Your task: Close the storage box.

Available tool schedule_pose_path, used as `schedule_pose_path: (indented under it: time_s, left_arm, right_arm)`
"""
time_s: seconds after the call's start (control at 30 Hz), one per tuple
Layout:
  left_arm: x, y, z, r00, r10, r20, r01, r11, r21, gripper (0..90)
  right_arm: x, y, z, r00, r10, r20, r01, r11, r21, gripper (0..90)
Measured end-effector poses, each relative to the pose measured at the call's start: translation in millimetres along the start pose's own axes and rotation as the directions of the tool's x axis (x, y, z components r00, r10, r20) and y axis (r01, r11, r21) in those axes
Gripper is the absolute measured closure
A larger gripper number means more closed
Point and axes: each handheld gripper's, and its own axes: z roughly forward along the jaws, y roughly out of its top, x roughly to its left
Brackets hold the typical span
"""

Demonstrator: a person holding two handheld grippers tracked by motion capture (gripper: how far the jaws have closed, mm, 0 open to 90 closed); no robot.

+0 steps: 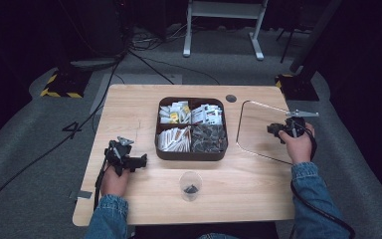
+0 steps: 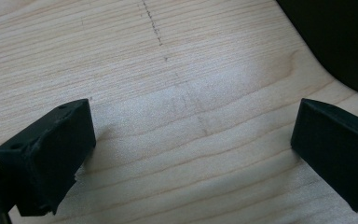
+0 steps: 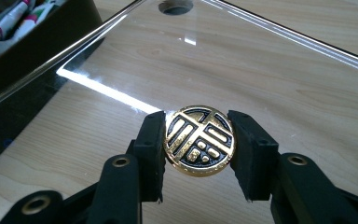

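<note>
The round black-and-gold knob (image 3: 199, 141) sits pinched edge-on between the right gripper (image 3: 199, 144) jaws, over the clear lid (image 3: 261, 60) on the pale wooden desk (image 1: 144, 99). The grip is thin, so the knob could twist out and rattle the lid. Left gripper (image 2: 191, 144) rests, jaws wide and empty. Dark compartment tray (image 1: 191, 155), plastic cup (image 1: 191, 185), grey carpet (image 1: 25, 129) and cables around.

Tray (image 1: 191, 155) packets — print too small to read from the high view. Dark item inside clear cup (image 1: 191, 185) — unidentifiable. Tray wall cut off at the upper-left edge of the right gripper view; lid (image 3: 242, 60) runs past the frame.
</note>
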Motion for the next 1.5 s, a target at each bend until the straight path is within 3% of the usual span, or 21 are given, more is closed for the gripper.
schedule_pose_path:
  time_s: [0.53,0.83,1.5]
  left_arm:
    - [-0.2,0.1,0.1,1.0000,-0.002,-0.002,0.002,1.0000,-0.001,0.1]
    - [0.0,1.4,1.4,1.0000,0.005,0.002,-0.005,1.0000,-0.003,0.1]
    - [-0.1,0.7,1.0,1.0000,0.004,0.002,-0.004,1.0000,-0.002,0.1]
  right_arm:
    - [14.9,20.6,-14.7,0.9990,-0.023,-0.039,0.021,0.999,-0.043,59.1]
    - [28.6,41.8,-21.6,0.9963,-0.031,-0.080,0.027,0.998,-0.058,59.1]
    - [86.2,96.3,-5.4,0.9813,-0.108,-0.159,0.103,0.994,-0.043,59.1]
